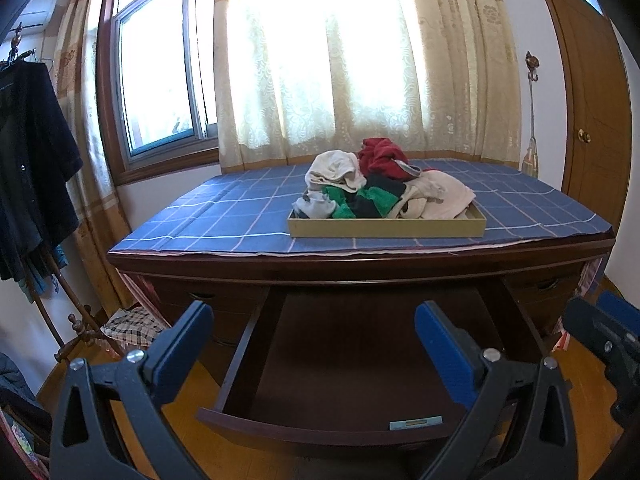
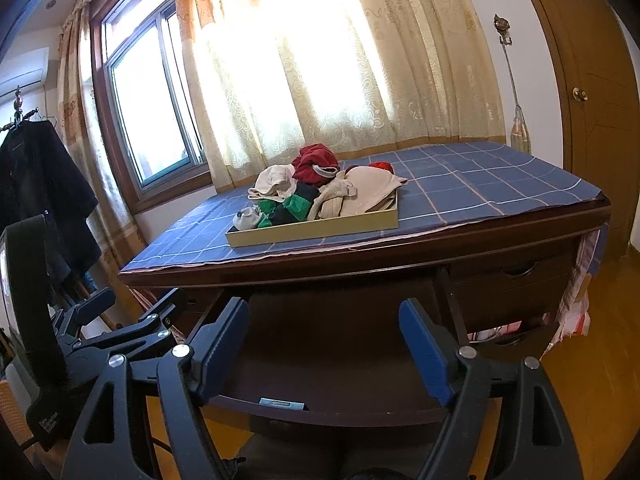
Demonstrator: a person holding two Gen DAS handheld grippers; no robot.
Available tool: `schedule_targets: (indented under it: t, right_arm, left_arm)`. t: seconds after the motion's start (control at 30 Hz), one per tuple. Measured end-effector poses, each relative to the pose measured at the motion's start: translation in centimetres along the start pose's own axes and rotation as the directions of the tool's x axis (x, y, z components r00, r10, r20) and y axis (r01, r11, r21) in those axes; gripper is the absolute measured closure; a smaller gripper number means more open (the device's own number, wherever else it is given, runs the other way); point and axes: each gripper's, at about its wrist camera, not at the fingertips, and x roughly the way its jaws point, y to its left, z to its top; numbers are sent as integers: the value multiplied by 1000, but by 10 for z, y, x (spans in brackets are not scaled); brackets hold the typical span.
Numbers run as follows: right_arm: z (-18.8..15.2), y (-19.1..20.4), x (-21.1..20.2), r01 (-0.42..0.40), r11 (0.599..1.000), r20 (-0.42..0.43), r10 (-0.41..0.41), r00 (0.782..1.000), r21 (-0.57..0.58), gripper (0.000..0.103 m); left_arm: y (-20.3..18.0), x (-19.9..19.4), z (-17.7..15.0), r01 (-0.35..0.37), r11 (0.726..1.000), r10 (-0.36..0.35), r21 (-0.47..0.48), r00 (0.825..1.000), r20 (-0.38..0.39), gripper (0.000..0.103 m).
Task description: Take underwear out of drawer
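A pile of underwear [image 1: 372, 188] in red, white, green and black fills a shallow beige tray [image 1: 384, 229] on the blue checked desk top. Below it the desk's middle drawer [image 1: 340, 360] stands pulled out. Its inside shows only dark wood and a small pale blue label [image 1: 416, 424]. My left gripper [image 1: 316, 336] hovers open over the drawer with nothing between its blue pads. My right gripper [image 2: 326, 340] is likewise open and empty above the drawer [image 2: 320, 360]. From there the pile [image 2: 320, 188] and tray [image 2: 316, 228] lie ahead. Each gripper shows at the other's side: right [image 1: 604, 314], left [image 2: 128, 308].
A coat stand with a dark coat [image 1: 32, 168] is at the left, and a checked cloth [image 1: 134, 326] lies low beside the desk. Smaller side drawers [image 2: 516, 280] flank the open one. A wooden door [image 1: 592, 128] is at the right. Window and curtains are behind the desk.
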Motion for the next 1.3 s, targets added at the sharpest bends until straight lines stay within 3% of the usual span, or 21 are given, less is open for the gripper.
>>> schedule_targets:
  t: [0.8,1.3]
  right_arm:
    - [0,-1,2,5,1000,-14,-5,1000,2,23]
    - [8,0,0,55,998,34,-55,998,-5,23]
  left_arm:
    - [2,-2,2,-6,1000,6,-9,1000,2,0]
    - [4,-2,2,-8,1000,8,-11,1000,2,0]
